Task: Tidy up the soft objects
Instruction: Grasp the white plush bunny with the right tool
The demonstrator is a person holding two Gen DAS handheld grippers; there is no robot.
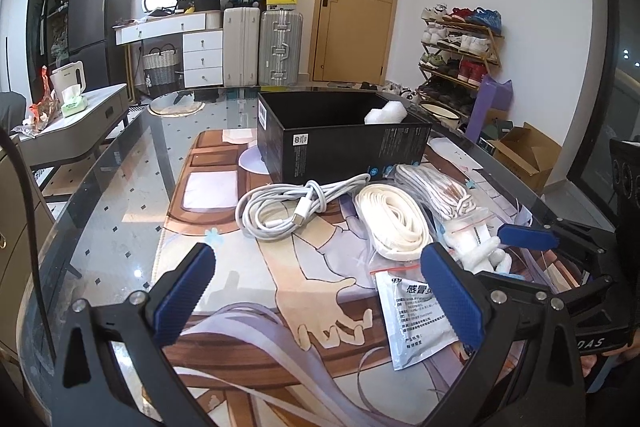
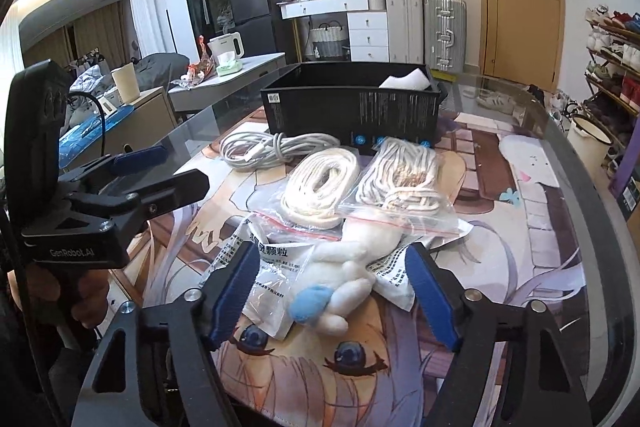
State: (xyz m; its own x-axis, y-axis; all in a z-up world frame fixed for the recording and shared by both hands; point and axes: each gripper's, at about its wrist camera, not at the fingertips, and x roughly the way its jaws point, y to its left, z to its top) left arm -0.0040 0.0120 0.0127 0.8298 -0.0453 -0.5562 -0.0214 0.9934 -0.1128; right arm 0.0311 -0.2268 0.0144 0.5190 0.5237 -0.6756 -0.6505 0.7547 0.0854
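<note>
Right wrist view, our right tongs (image 2: 334, 301) spread around a white plush toy (image 2: 348, 281), pads not touching it, toy lying on printed sachets (image 2: 276, 267) on the counter (image 2: 520, 227), near the black box (image 2: 352, 111), our left tongs (image 1: 316, 297) released above the mat.

The left gripper (image 2: 160, 167), seen from the right wrist camera, has "GenRobot.AI" on its black body. The sachet (image 1: 416, 319) in front of the left wrist camera carries "999" and the Chinese characters "感冒". In the right wrist view, the sachet under the plush toy (image 2: 344, 283) shows "颗粒". The small print on the black box (image 1: 344, 143) is too small to read.
</note>
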